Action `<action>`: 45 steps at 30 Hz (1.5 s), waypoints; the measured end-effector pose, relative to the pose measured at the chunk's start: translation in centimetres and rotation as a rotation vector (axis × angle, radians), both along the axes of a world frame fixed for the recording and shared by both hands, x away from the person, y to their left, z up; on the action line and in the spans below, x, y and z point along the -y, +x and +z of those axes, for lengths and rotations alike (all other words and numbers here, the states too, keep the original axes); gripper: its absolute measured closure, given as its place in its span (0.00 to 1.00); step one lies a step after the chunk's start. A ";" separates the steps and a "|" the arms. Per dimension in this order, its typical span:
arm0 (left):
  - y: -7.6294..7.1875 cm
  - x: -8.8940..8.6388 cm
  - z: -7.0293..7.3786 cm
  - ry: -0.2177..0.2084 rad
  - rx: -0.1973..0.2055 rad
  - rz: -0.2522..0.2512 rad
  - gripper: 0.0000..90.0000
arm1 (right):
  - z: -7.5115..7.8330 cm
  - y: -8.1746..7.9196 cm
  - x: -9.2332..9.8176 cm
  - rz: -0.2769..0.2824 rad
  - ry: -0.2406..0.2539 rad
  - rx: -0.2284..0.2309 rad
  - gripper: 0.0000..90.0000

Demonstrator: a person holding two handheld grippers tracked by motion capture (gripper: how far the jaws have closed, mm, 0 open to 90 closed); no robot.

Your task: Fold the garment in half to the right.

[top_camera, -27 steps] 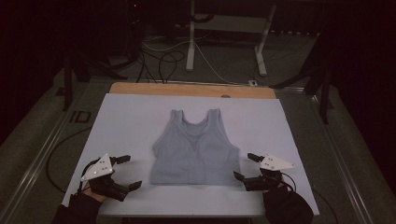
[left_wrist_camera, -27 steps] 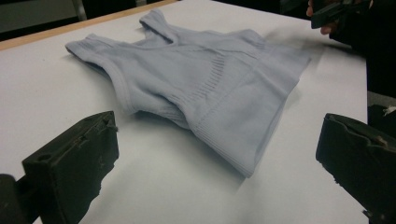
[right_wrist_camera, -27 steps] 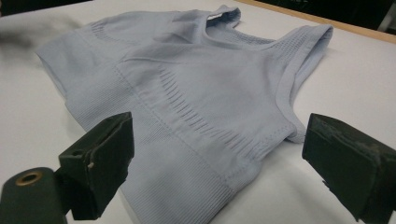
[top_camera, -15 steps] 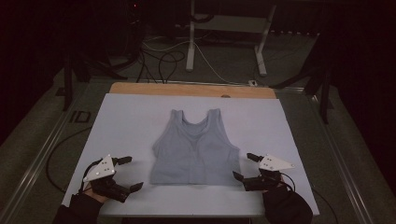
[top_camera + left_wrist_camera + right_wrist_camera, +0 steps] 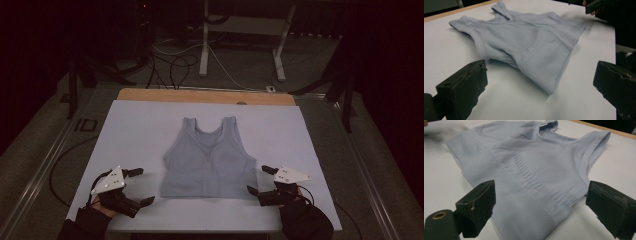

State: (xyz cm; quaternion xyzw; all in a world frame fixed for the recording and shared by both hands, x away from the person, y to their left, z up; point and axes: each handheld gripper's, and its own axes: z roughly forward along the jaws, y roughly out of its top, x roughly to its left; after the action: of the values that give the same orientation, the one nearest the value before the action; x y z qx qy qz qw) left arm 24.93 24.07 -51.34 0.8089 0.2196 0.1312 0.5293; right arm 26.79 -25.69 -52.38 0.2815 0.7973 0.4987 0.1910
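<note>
Evidently both grippers are lining up on the pale blue top, lying flat mid-table: the left gripper, spread wide, waits just off its near-left corner, and the right gripper, equally spread, nearly straddles the near-right hem.

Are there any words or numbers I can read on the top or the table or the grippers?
No, there is nothing to read here. The light blue top is plain knit with no print or label showing. The white table has no writing on it. The grey plates on the left gripper and the right gripper are blank.
</note>
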 end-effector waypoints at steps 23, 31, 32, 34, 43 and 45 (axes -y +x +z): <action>-0.3 1.8 3.6 0.015 0.025 -0.043 0.01 | 6.2 0.4 -2.0 -0.040 -0.020 0.086 0.10; -0.1 2.8 4.9 0.052 0.027 -0.043 0.01 | 8.7 2.0 -3.4 -0.016 -0.040 0.138 0.10; -0.1 2.9 5.0 0.057 0.029 -0.036 0.01 | 9.0 2.2 -3.6 -0.013 -0.040 0.140 0.10; 0.1 3.0 5.2 0.058 0.022 -0.030 0.01 | 9.4 2.6 -4.1 -0.007 -0.039 0.144 0.10; 0.5 3.6 5.5 0.096 0.001 -0.016 0.01 | 10.7 4.6 -6.0 0.022 -0.050 0.154 0.10; 0.7 3.8 5.4 0.097 -0.011 -0.010 0.01 | 10.9 5.1 -6.5 0.029 -0.045 0.151 0.10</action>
State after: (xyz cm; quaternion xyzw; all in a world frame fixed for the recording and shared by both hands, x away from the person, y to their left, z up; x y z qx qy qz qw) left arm 25.59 20.26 -45.92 0.8355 0.2117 0.1346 0.4888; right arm 31.85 -19.23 -41.46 0.2269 0.7956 0.5031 0.2498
